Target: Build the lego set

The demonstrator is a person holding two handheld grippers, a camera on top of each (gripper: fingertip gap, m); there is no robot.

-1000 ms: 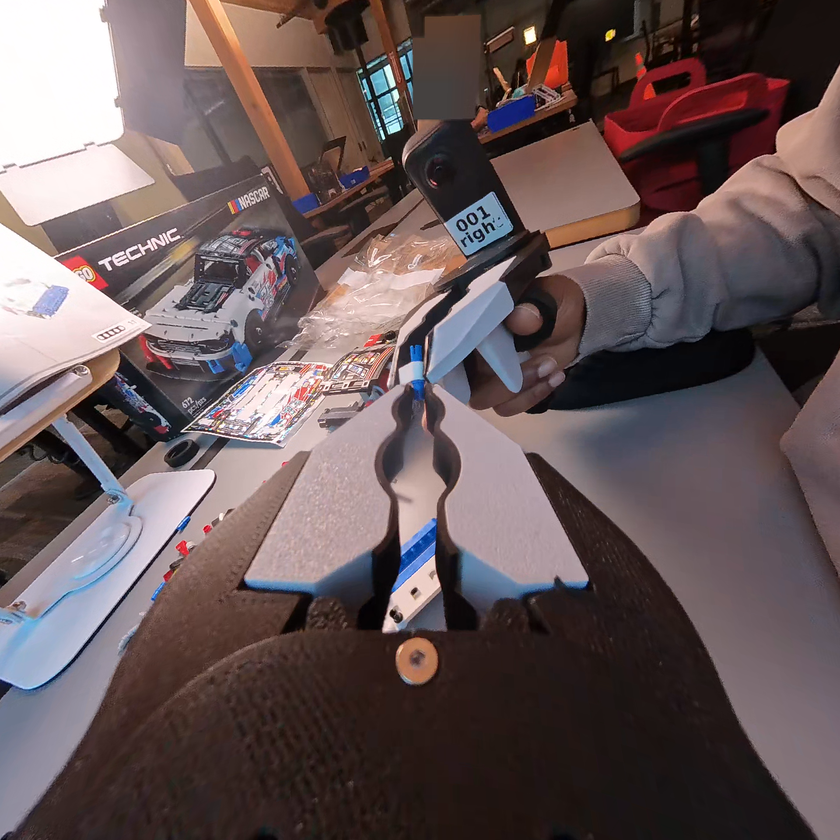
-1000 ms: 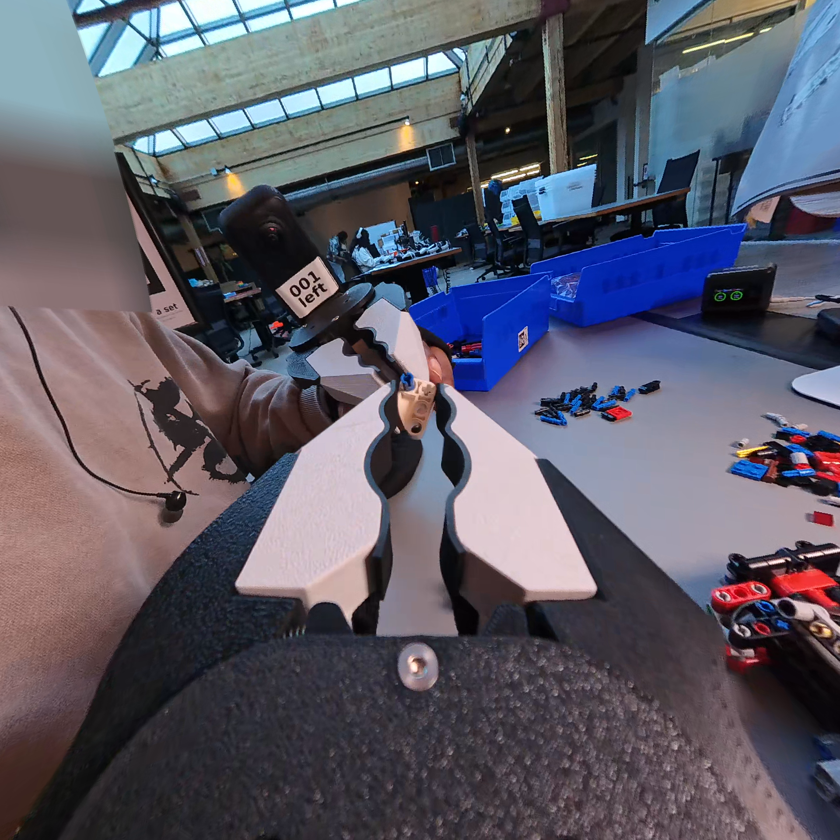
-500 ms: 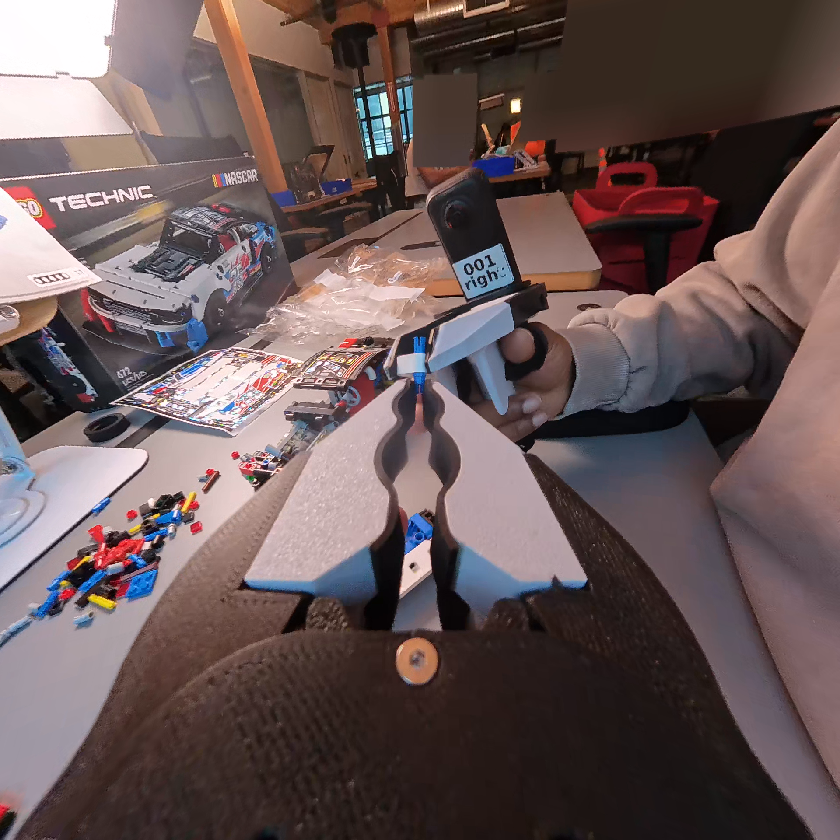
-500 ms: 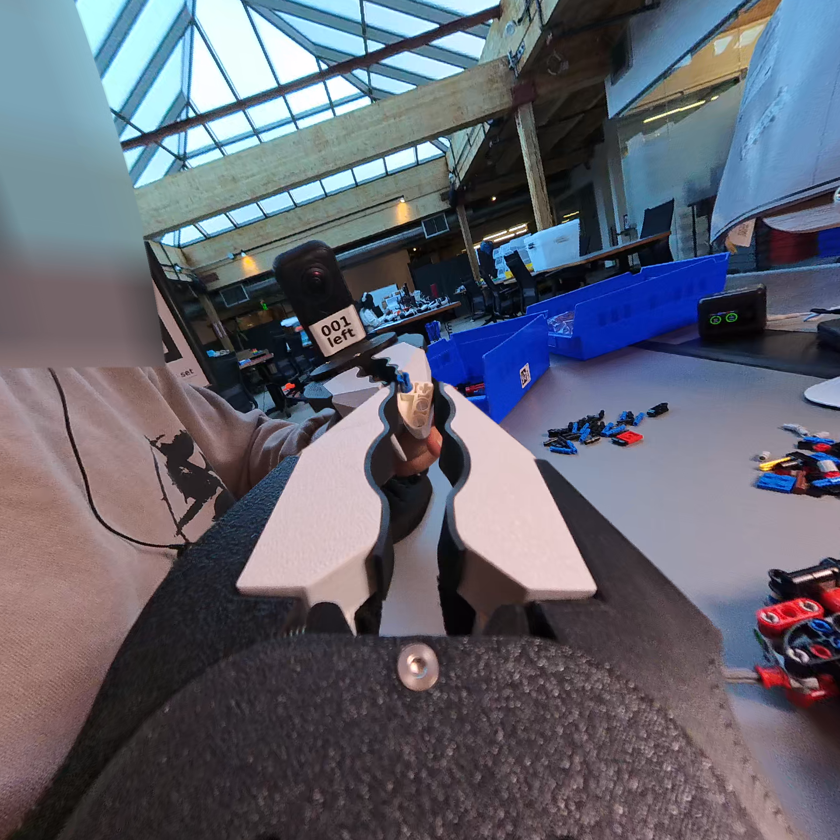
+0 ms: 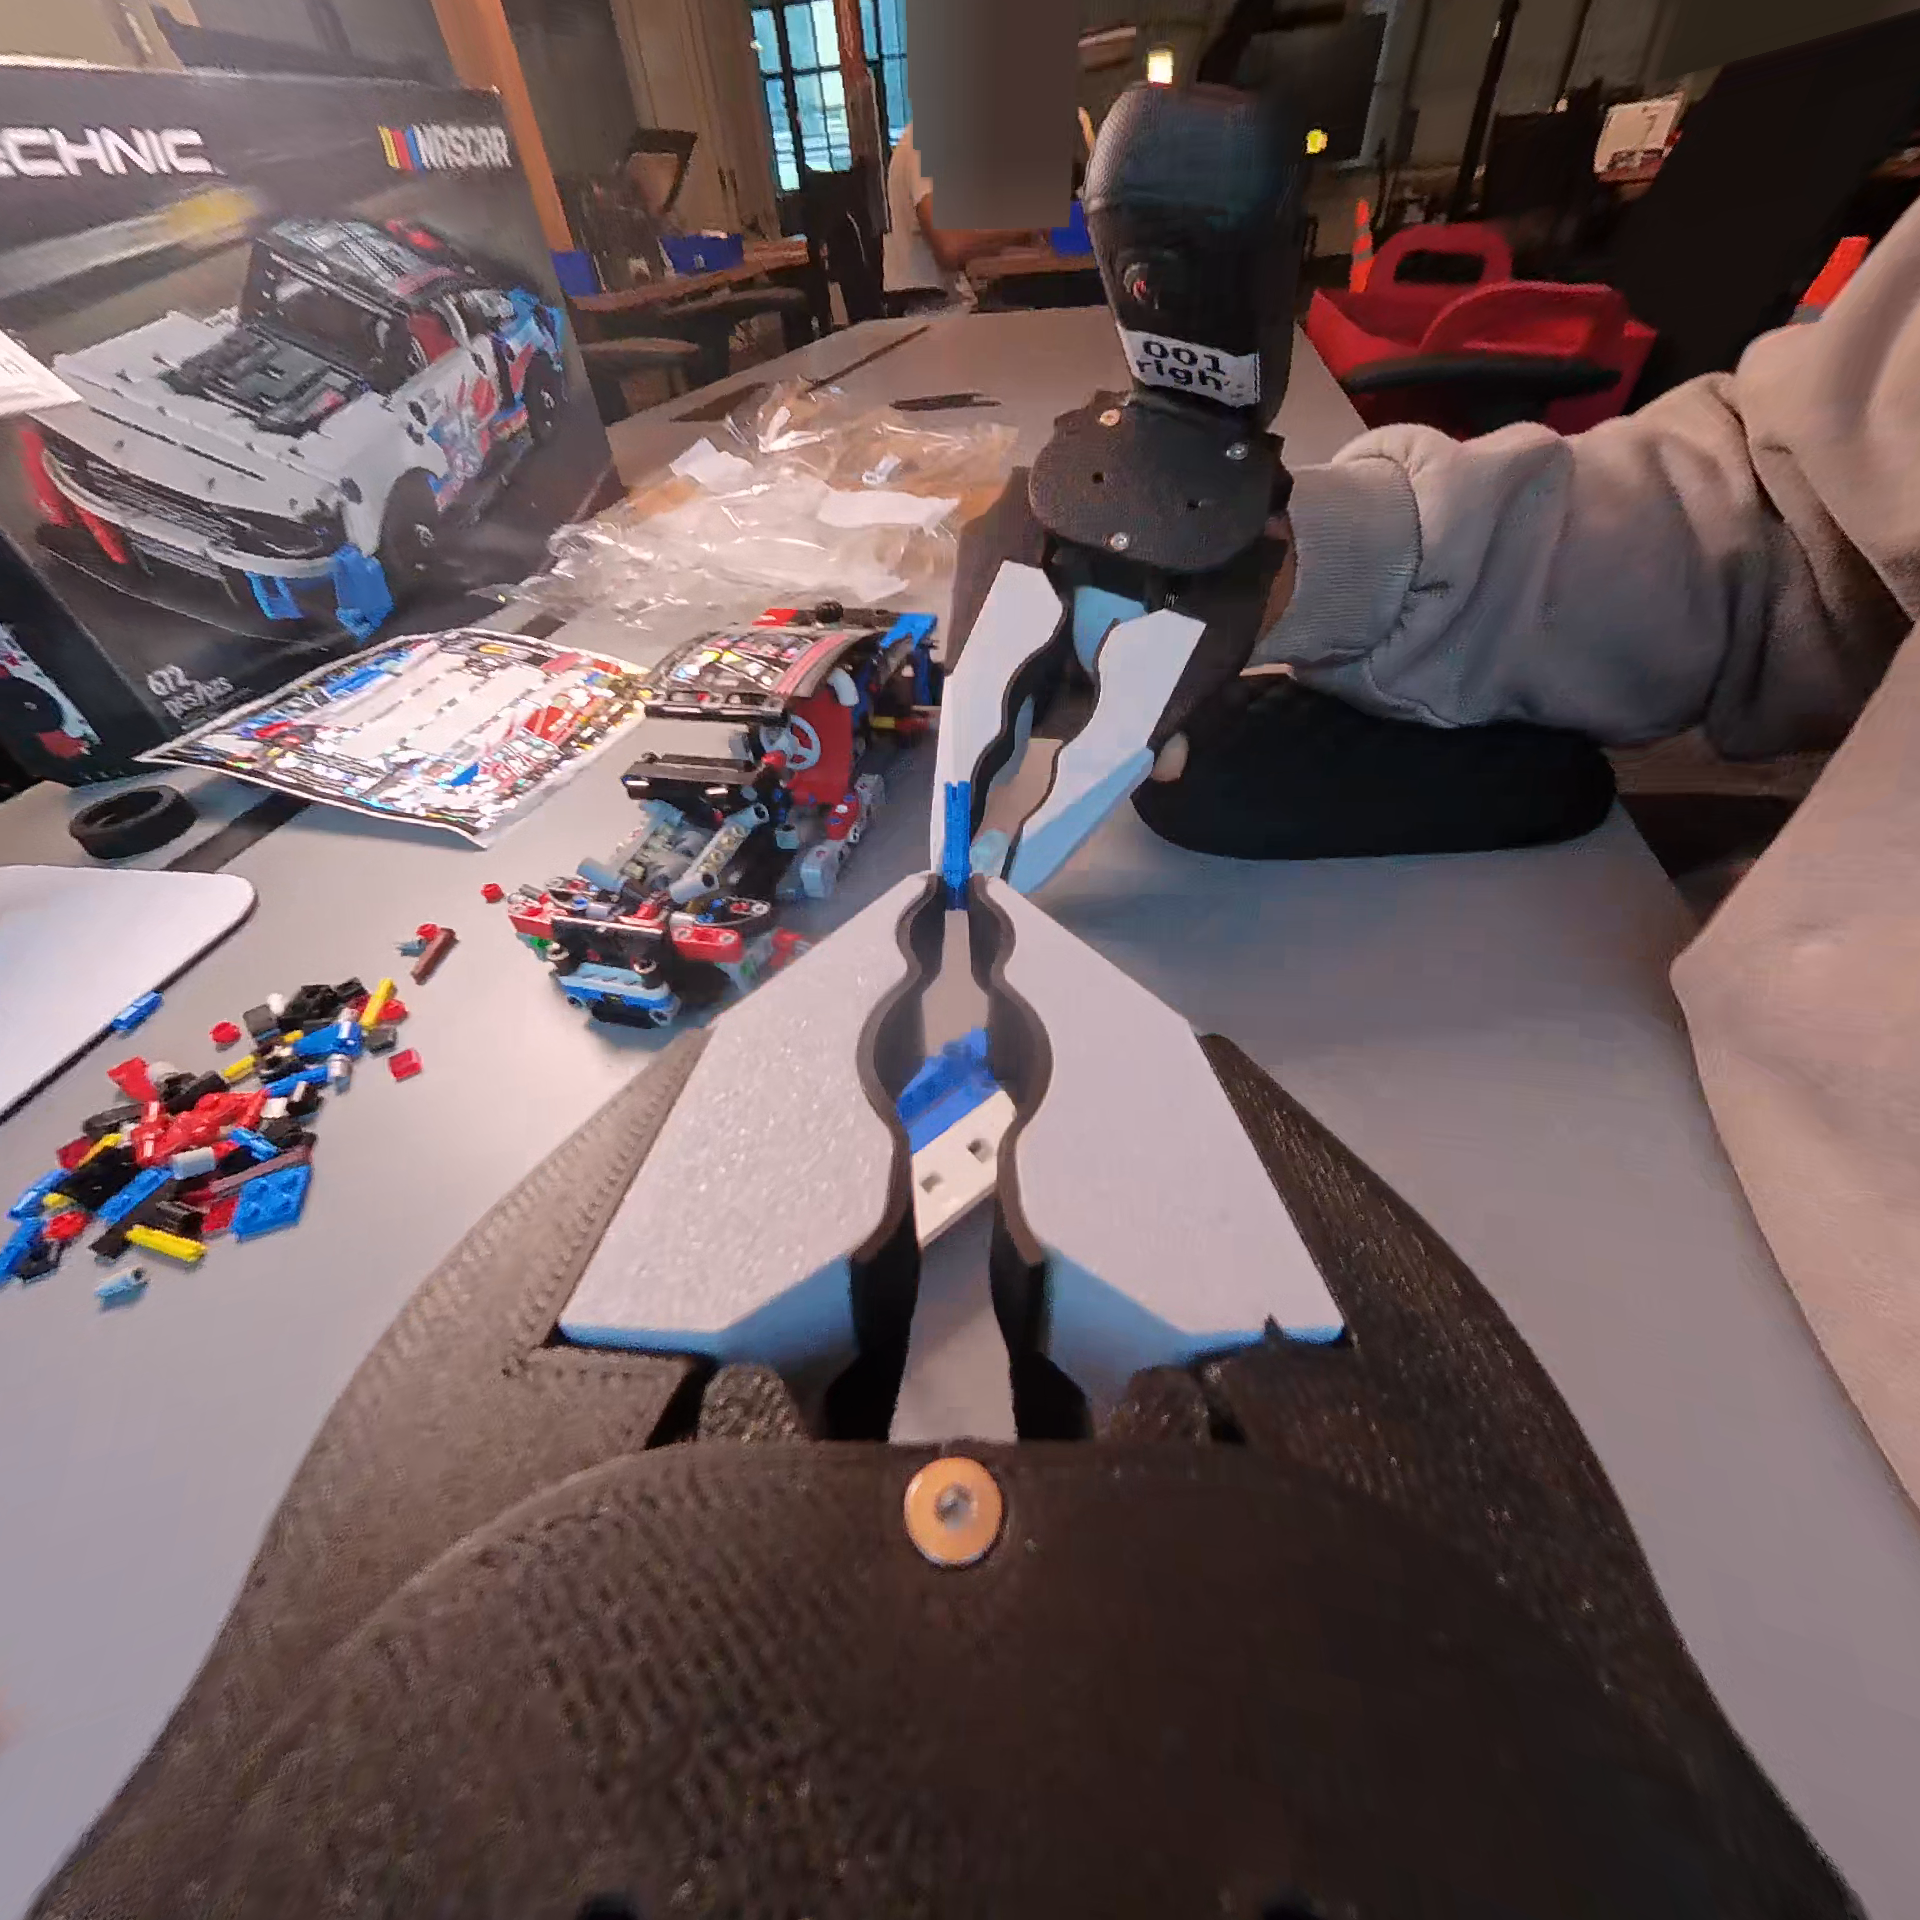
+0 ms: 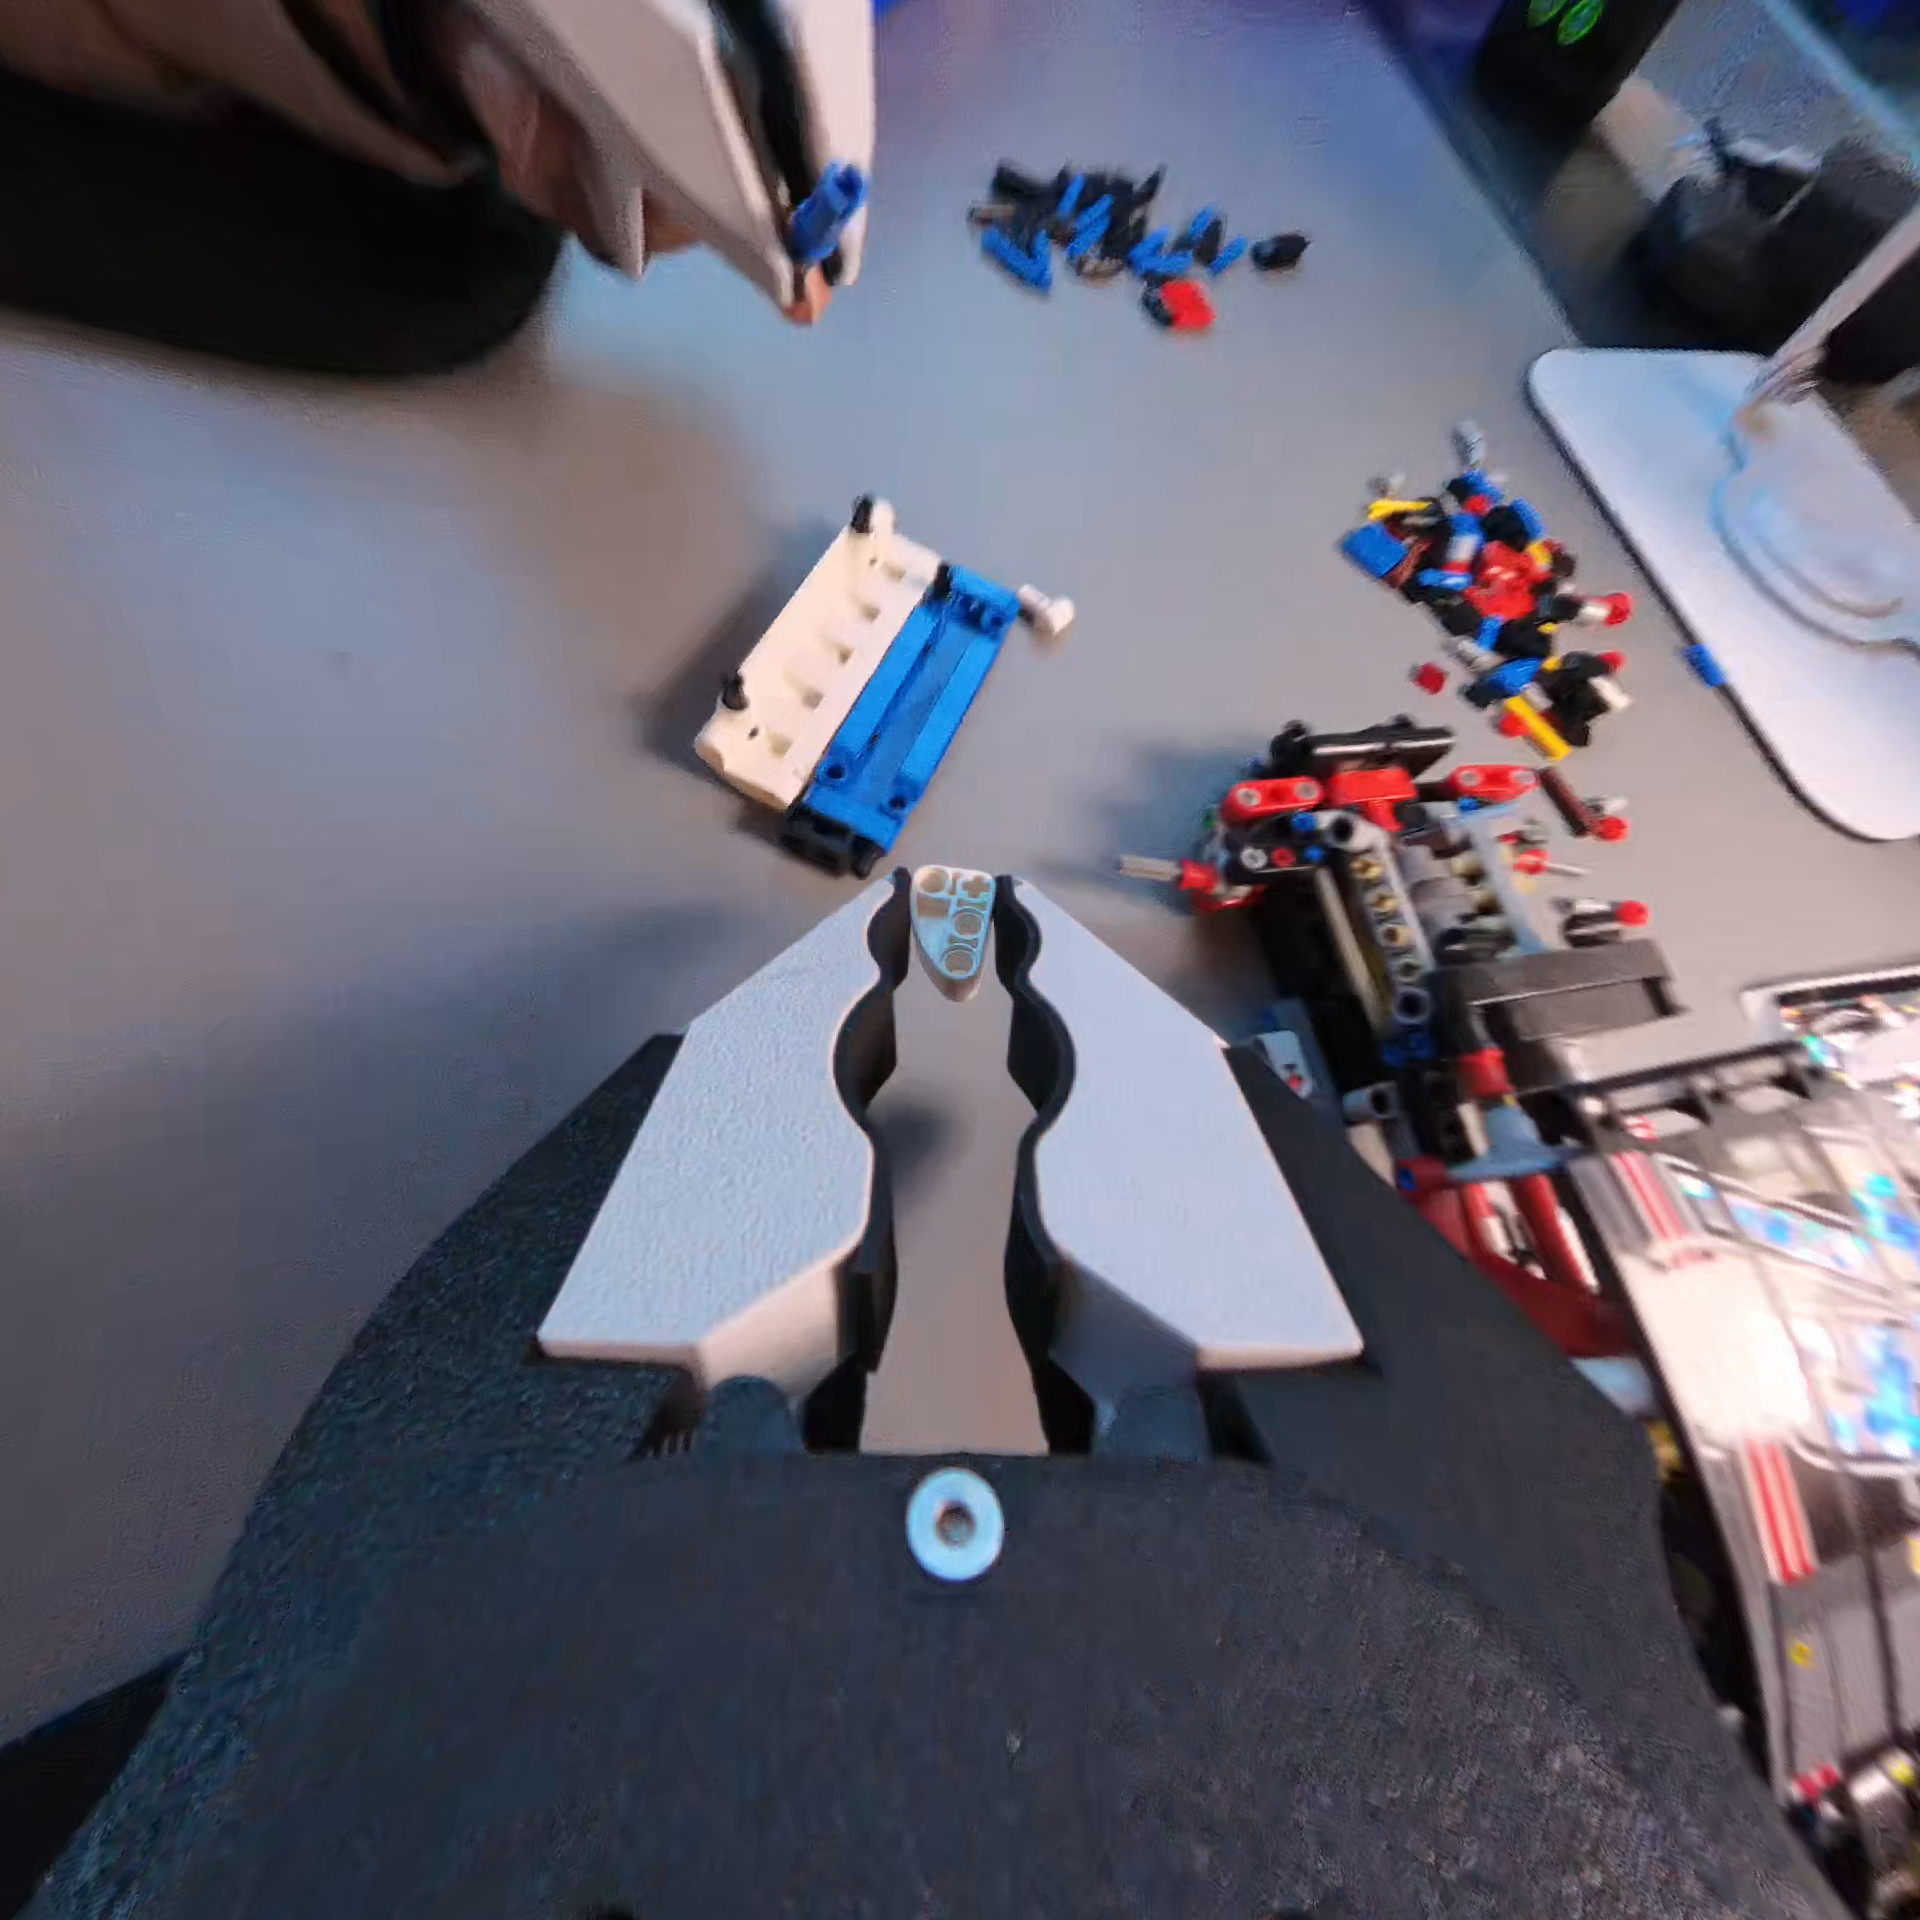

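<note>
Evidently mid-join: blue pin (image 5: 954, 831) pinched in left gripper (image 5: 951, 883), pale tapered connector (image 6: 954, 928) clamped in right gripper (image 6: 954, 883), both above grey table (image 5: 1403, 1039). Better aligned pin-to-hole squarely before pressing. Pin's seating hidden; white-and-blue subassembly (image 6: 852, 686) and car chassis (image 5: 717, 821) nearby, motion-blurred.

A grey table (image 6: 312, 644) carries a partly built lego car (image 5: 727, 821). Just left of the car in the left wrist view lies a heap of loose pieces (image 5: 197, 1122); behind it lie a sticker sheet (image 5: 416, 727), clear plastic bags (image 5: 769, 520) and the set's box (image 5: 260, 364). A white-and-blue subassembly (image 6: 862, 686) lies near the car's front end.
</note>
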